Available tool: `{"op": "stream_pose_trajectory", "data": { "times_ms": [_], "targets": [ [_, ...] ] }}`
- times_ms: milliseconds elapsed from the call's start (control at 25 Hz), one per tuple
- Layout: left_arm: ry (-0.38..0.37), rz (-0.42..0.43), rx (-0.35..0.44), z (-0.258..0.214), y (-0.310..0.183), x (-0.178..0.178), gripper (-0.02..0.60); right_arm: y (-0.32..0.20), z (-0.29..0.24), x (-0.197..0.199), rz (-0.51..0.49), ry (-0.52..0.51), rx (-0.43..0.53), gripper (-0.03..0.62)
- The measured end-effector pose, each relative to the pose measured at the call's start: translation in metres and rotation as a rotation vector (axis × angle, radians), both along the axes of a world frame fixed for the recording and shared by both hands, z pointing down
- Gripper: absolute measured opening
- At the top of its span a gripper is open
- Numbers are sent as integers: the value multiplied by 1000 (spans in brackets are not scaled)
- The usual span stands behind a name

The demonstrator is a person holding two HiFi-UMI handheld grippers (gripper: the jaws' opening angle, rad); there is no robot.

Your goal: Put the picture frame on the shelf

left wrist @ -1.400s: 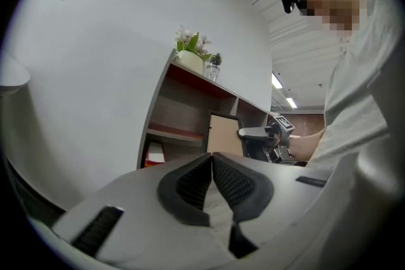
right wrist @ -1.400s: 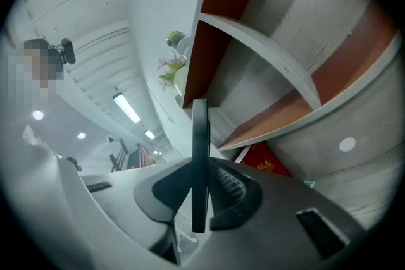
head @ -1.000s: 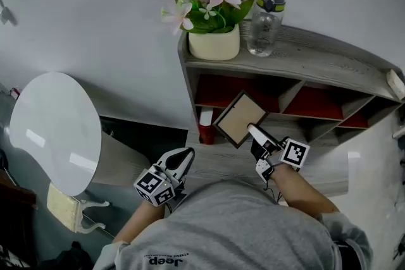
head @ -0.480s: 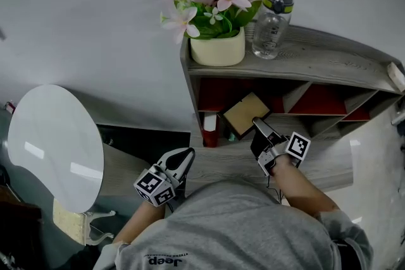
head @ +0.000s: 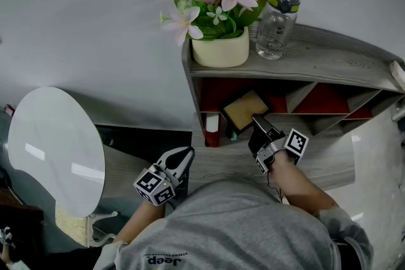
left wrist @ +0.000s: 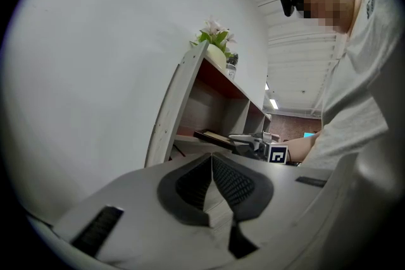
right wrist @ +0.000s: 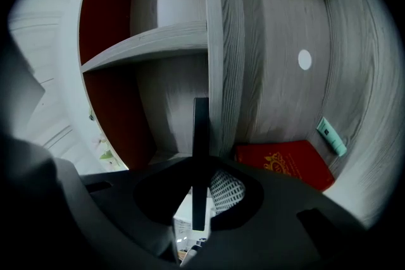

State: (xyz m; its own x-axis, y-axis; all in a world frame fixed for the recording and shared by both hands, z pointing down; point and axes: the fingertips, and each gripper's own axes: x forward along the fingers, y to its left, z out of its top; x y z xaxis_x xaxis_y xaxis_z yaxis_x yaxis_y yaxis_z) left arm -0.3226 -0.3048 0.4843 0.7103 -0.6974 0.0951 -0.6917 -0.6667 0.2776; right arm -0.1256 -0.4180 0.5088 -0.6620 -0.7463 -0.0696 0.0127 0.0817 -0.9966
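Head view: the frame (head: 245, 109) is held by the right gripper (head: 257, 120) at the mouth of the shelf's (head: 329, 63) left compartment. Setting down and release are judged still to be done. One flowerpot (head: 219, 47) and one bottle (head: 277, 22) are counted on top.

Left gripper view: the left gripper (left wrist: 212, 164) is seen with its fingers (left wrist: 237, 183) pressed together, empty.

Right gripper view: the frame (right wrist: 200, 136) is clamped edge-on between narrowly set fingers. One red booklet (right wrist: 285, 161) and one tube (right wrist: 331, 136) are seen.

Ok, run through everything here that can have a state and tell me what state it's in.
picture frame: clamped by its edge in the right gripper, tilted, at the opening of a compartment of the shelf.
right gripper: shut on the picture frame.
left gripper: shut, empty, held low away from the shelf.
water bottle: upright, capped, on the shelf top.
flower pot: upright on the shelf top, beside the water bottle.
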Motion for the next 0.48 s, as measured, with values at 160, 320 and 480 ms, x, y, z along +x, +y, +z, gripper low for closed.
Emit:
{"op": "stream_pose_trajectory", "data": {
  "times_ms": [160,320,480],
  "targets": [
    [0,10,2,1,-3,2,14,-2,-1,-1,-1,25,1,98],
    [6,20,-1,3,-6,5,14,-1,-2,-3,-29,61,18,152],
    [16,27,-9,5,-6,9,14,6,-3,-7,-89,119,49,213]
  ]
}}
